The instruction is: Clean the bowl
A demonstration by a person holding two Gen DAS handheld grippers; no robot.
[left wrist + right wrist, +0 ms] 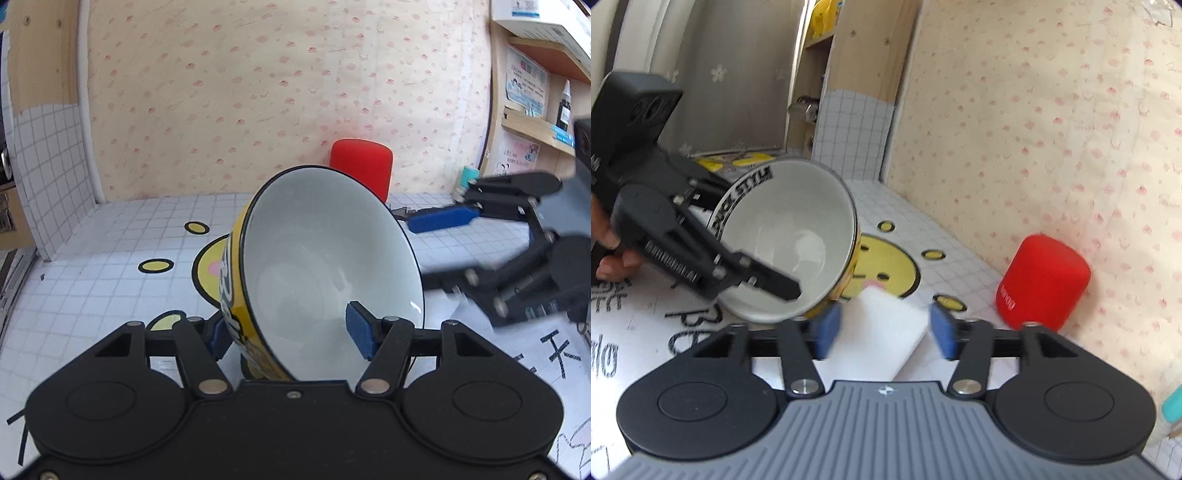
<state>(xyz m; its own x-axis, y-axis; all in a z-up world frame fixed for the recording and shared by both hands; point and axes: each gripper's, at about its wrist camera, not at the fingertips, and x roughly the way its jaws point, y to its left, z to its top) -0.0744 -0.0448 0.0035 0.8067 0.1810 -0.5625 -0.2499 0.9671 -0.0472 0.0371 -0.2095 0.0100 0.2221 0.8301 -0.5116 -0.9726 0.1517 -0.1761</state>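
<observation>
- bowl (332, 266) clamped by its rim in left gripper (291, 332), tipped on edge mid-counter (110, 251), exposing interior for wiping.
- right gripper (884, 330) spread wide around white sponge (882, 328), pads apparently clear, near counter's back edge.

We see a glossy glazed ceramic bowl (332, 258) on the smooth grid-printed bench (110, 288), beside it a matt white foam sponge (882, 332), and behind it a matt red speaker (1041, 280).
</observation>
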